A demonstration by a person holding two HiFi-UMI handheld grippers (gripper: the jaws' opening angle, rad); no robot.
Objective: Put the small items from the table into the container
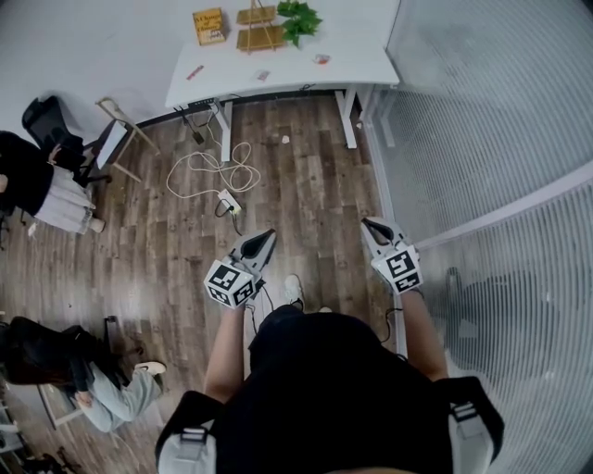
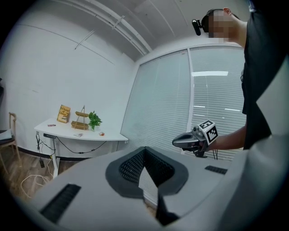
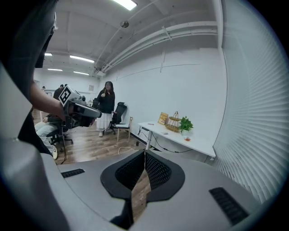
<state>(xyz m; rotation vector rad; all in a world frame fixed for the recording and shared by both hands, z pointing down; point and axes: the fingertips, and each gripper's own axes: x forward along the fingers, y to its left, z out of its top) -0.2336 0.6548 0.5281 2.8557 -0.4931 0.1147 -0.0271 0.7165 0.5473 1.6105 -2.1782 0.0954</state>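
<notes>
A white table (image 1: 278, 69) stands far ahead across the wooden floor. On it sits a two-tier wooden basket (image 1: 259, 28) between a yellow book (image 1: 208, 26) and a green plant (image 1: 298, 18). Small items lie in front of these: a red stick (image 1: 195, 71), a small pale piece (image 1: 262, 75) and a small red-and-white piece (image 1: 321, 59). My left gripper (image 1: 264, 239) and right gripper (image 1: 371, 224) hover at waist height, well short of the table. Both are shut with nothing between the jaws. The table (image 2: 67, 131) also shows in the left gripper view, behind my left gripper (image 2: 144, 149).
A glass wall with blinds (image 1: 482, 139) runs along the right. A white cable (image 1: 218, 171) lies coiled on the floor before the table. A wooden chair (image 1: 116, 139) and seated people are at the left. A person (image 3: 107, 108) stands at the far wall.
</notes>
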